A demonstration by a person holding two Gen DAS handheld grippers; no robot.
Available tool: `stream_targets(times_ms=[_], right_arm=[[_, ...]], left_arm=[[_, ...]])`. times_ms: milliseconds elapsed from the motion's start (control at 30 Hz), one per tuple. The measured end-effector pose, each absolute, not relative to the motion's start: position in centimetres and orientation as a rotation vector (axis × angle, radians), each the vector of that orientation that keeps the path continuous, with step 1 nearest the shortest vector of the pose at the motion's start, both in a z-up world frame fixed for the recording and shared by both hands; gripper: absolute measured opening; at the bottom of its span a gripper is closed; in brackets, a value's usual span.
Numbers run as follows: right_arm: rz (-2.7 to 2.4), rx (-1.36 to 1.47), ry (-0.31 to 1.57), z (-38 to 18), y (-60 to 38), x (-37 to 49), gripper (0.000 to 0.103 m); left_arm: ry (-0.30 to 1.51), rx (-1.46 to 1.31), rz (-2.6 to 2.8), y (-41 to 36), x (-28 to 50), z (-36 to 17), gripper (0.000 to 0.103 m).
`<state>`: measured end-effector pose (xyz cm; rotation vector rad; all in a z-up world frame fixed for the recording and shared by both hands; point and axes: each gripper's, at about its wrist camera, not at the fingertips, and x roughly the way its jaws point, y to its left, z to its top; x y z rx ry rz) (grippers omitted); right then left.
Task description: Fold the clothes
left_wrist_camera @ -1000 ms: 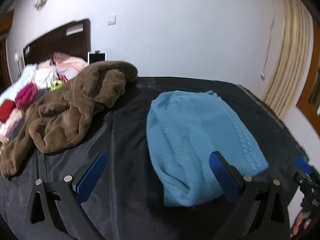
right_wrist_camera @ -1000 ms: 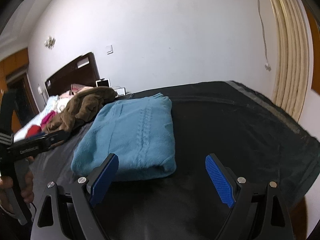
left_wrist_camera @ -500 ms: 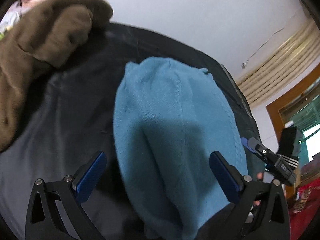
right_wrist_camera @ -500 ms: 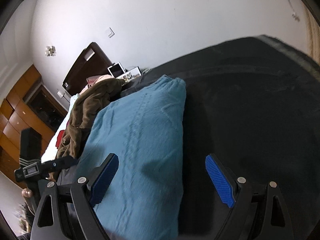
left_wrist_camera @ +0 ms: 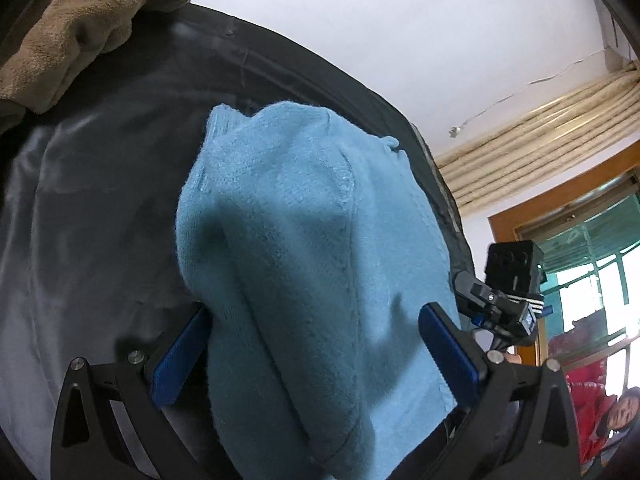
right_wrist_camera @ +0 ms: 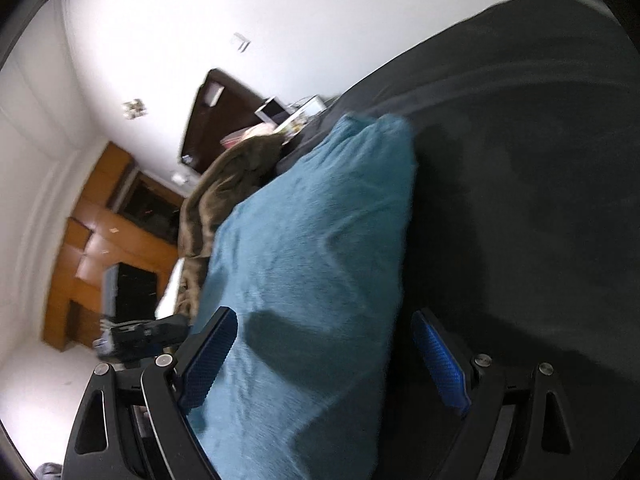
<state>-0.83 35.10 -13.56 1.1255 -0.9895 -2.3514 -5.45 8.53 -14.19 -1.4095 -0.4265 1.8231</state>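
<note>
Both grippers sit low over the near end of a folded blue sweater (left_wrist_camera: 304, 264), each with its jaws spread wide. On the left gripper (left_wrist_camera: 316, 356), the 2 blue pads (left_wrist_camera: 180, 356) stand on either side of the sweater: the left-hand pad is right at the fabric's edge, the other lies over the knit near its opposite edge, and neither squeezes it, so the sweater lies loose between them. On the right gripper (right_wrist_camera: 324, 360), the jaws are equally wide; one pad hangs over the sweater (right_wrist_camera: 312, 264), the other over the dark sheet (right_wrist_camera: 520, 200) beside the garment's edge, and nothing is clamped.

That sweater lies flat on a bed covered by the dark sheet (left_wrist_camera: 100, 208), with its far end pointing toward the white wall. A crumpled brown fleece garment (left_wrist_camera: 80, 28) sits well apart from it, farther up the bed, toward the dark headboard (right_wrist_camera: 216, 108). From the left wrist, the right gripper's black body (left_wrist_camera: 508, 292) shows just beyond the sweater's edge.
</note>
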Motion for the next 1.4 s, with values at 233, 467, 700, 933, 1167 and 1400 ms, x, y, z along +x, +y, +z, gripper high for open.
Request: stream_targets(times_ms=[233,467,700,933,1167,1400], right_arm=[[-2.338,1.170,-0.882,-13.8,33.8,-2.1,0.091],[-2.324,1.188,-0.836,-13.9,33.9,-2.5,0.091],[-2.410,1.158,-0.717,-13.2,33.9,-1.6,0.058],[-2.620,1.107,-0.726,-11.5,40.0,0.8,0.052],[-2.846,1.095,-0.779,-10.3,48.6,3.3,0.052],[-3.026,1.097,-0.772,-9.5,56.1,3.8,0.052]], left_arm=[[-0.460,-1.464,1.788,8.5,-6.0,-15.3,0.102],[-0.288,-1.392,1.844,9.2,-4.4,-14.5,0.102],[-0.233,-1.411,1.811,13.6,-4.6,-14.4,0.100],[-0.099,-1.408,1.739,22.1,-4.7,-13.4,0.074],[0.026,-1.354,1.686,34.0,-4.7,-12.0,0.066],[0.041,-1.323,1.679,42.3,-5.7,-11.4,0.064]])
